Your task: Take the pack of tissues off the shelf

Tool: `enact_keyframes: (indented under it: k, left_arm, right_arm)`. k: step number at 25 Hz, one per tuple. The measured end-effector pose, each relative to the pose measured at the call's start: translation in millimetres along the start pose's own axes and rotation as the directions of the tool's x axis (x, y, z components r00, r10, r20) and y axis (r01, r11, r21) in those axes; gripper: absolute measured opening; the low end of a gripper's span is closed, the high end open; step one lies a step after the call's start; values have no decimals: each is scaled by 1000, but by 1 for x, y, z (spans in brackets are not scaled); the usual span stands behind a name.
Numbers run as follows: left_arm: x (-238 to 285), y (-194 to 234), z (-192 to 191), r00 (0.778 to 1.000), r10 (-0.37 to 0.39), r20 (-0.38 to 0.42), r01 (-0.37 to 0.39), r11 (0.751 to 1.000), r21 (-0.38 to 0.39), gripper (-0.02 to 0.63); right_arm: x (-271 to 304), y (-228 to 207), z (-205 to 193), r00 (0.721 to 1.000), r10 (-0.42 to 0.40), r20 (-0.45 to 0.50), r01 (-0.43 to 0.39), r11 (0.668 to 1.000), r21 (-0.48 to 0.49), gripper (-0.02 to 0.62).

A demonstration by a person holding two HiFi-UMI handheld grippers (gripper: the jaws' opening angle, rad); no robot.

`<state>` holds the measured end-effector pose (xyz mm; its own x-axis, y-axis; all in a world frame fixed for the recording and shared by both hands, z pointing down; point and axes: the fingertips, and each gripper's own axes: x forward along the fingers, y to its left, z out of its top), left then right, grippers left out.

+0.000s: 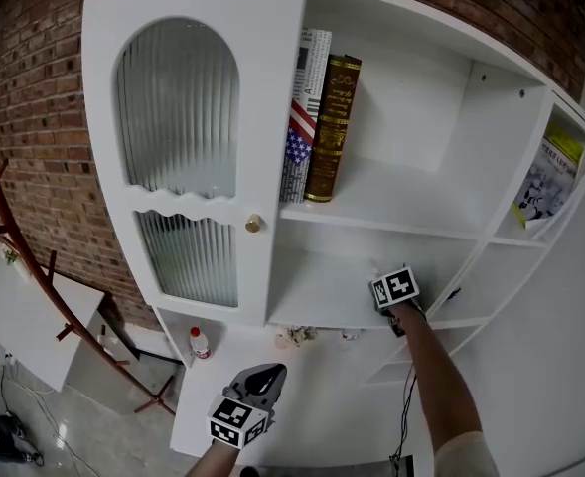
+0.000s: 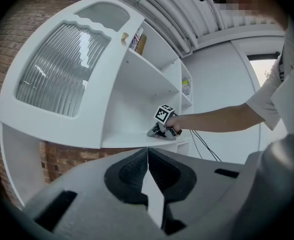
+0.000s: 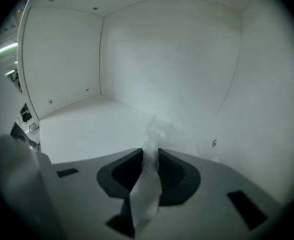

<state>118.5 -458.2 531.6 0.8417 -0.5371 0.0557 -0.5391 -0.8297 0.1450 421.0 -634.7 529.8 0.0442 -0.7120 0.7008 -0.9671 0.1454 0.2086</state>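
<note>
pack of tissues (image 3: 154, 131) sits on the shelf board (image 3: 82, 129) near its right edge, close to the side wall; right gripper (image 3: 150, 153) reaches into that shelf, jaws pinching the pack's thin white wrapper, which runs up between them; it's the open shelf below the books (image 1: 322, 127), right of the cabinet door (image 1: 188, 157); left gripper (image 2: 147, 151) hangs low in front of the cabinet, jaws pressed together, nothing in them
</note>
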Motion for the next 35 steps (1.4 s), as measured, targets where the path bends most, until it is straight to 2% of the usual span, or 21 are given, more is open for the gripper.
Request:
enact_keyframes:
  k: [2,5,11,16,21,24,35]
  left_arm:
    - [-3,2,-1,1000,1,-1,-1,1000,-3,26]
    - [-9,3,-2,1000,6,-1,-6,1000,-8,26]
    - [-19,9,-1,1000,17,9,-17,1000,-19,26]
    - [-27,9,-3,1000,16,15,-16,1000,-26,26]
    - [-33,9,-2,1000,11,22,-10,1000,-28,26]
    - [-37,8,-3,1000,5,21,-4,1000,-31,26]
    - [-49,8,-4,999,-27,23,28,999,-31,26]
  right_arm:
    - [-2,-1,-1,1000,-10,6,11,999,-30,70]
    - [-8,1,-2,1000,6,30,-5,999,-39,55]
    - [-29,10,4,993,24,114,-17,998,-64,51]
    - [-45,23,3,986,38,164,-18,992,-122,51]
    - [-62,35,4,980,31,195,4,984,-180,51]
    - [-71,43,1,978,52,203,-8,978,-208,51]
    - [-109,64,-15,967,41,251,8,981,-192,51]
